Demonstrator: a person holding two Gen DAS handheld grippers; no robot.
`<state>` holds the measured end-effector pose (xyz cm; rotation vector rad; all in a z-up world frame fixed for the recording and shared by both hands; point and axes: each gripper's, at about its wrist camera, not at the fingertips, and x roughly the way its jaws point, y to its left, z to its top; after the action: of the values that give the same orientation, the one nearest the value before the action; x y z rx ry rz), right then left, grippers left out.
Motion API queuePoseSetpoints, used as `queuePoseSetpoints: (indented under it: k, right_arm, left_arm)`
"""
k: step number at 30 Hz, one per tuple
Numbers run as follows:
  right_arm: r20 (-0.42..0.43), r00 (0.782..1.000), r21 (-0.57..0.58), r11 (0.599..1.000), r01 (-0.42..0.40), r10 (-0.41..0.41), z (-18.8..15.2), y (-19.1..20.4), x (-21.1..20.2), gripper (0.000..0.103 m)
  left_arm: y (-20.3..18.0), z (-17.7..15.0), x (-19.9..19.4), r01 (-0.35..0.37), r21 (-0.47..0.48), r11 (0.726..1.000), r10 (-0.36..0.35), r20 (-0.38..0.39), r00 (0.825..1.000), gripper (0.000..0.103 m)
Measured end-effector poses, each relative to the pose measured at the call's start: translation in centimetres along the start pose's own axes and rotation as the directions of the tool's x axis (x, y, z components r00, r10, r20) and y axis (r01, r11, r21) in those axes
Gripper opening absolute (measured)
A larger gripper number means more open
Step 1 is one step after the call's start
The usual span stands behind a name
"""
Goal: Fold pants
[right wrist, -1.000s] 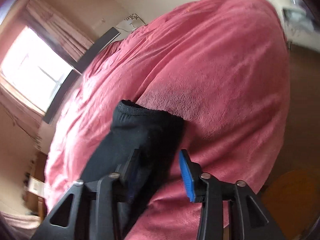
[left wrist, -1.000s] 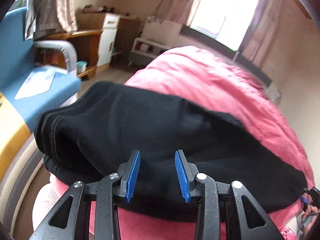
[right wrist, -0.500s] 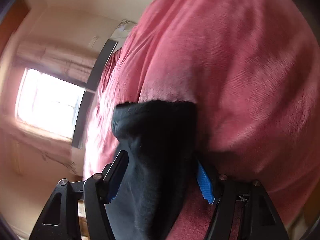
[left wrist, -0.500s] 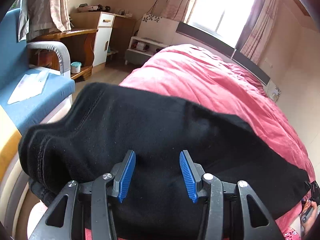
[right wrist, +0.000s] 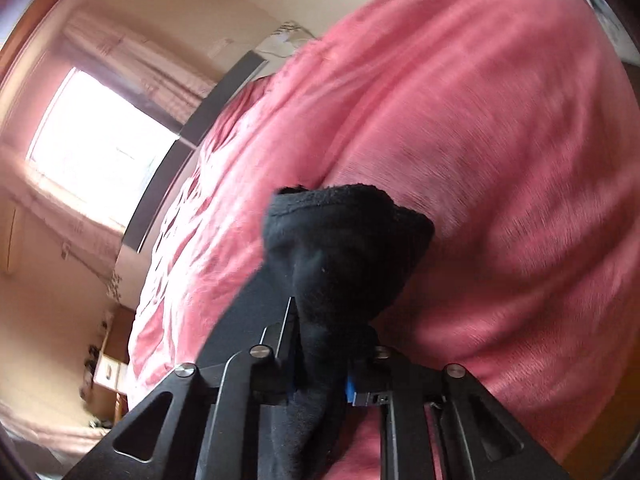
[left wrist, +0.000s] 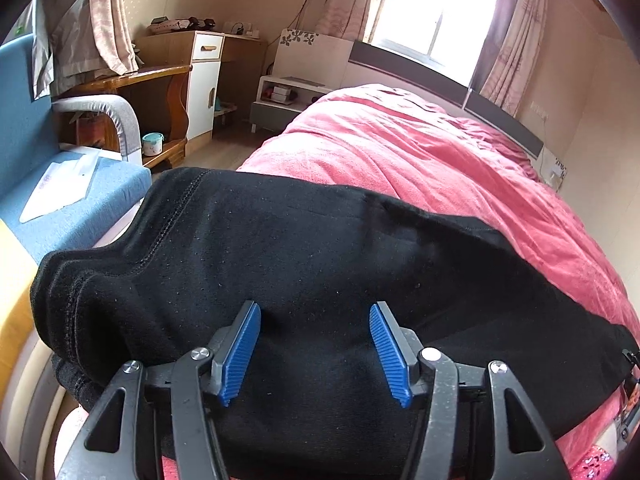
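Black pants point(left wrist: 304, 256) lie across the near end of a bed under a pink blanket point(left wrist: 420, 148), the waist end bunched at the left. My left gripper point(left wrist: 316, 350) hovers over the cloth with its blue pads point(left wrist: 240, 354) wide apart and still opening; nothing is pinched between them. In the right wrist view the leg end of the pants point(right wrist: 344, 240) bulges out ahead of my right gripper point(right wrist: 320, 376), whose jaws are closing and have the black cloth squeezed between them, hiding the pads.
A blue sofa point(left wrist: 60, 184) with a white paper on it stands at the left. Beyond it are a wooden desk point(left wrist: 152, 84), a white cabinet and a low white nightstand point(left wrist: 288, 92). A bright window point(left wrist: 436, 12) sits behind the headboard.
The left jaws have spread wider above the pants. The right jaws, which straddled the leg end, have closed in on the cloth, and the right gripper has shifted along the bed.
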<state>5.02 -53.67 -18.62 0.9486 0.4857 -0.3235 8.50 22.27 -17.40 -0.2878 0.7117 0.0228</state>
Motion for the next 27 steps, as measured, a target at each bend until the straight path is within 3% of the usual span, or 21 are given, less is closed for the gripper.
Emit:
queuePoseSetpoints:
  k: [7, 10, 14, 18, 22, 27]
  right_arm:
    - [0.051, 0.999, -0.138, 0.99, -0.006, 0.013, -0.3, 6.4, -1.8, 0.016]
    - [0.091, 0.996, -0.268, 0.963, 0.012, 0.013, -1.5, 10.6, -2.9, 0.016]
    - [0.122, 0.992, -0.474, 0.88, 0.035, 0.026, -4.9, 16.1, -4.1, 0.016]
    - [0.103, 0.991, -0.622, 0.783, -0.006, 0.09, -9.2, 20.3, -4.8, 0.016]
    - [0.029, 0.985, -0.733, 0.674, -0.094, 0.17, -13.8, 24.0, -4.7, 0.016]
    - [-0.121, 0.972, -0.815, 0.539, -0.213, 0.202, -19.8, 26.0, -2.6, 0.016]
  left_arm:
    - [0.8, 0.1, -0.8, -0.002, -0.046, 0.999, 0.005, 0.053, 0.999, 0.058]
    - [0.8, 0.2, -0.9, -0.004, -0.051, 0.999, 0.007, 0.06, 0.998, 0.058]
    - [1.0, 0.3, -1.3, -0.01, -0.063, 0.998, 0.015, 0.084, 0.996, 0.058]
    - [1.7, 0.3, -1.7, -0.012, -0.099, 0.995, 0.023, 0.111, 0.994, 0.058]
    - [2.3, 0.4, -2.0, -0.009, -0.136, 0.991, 0.027, 0.129, 0.991, 0.058]
    - [2.4, 0.5, -1.9, -0.012, -0.146, 0.989, 0.031, 0.13, 0.991, 0.058]
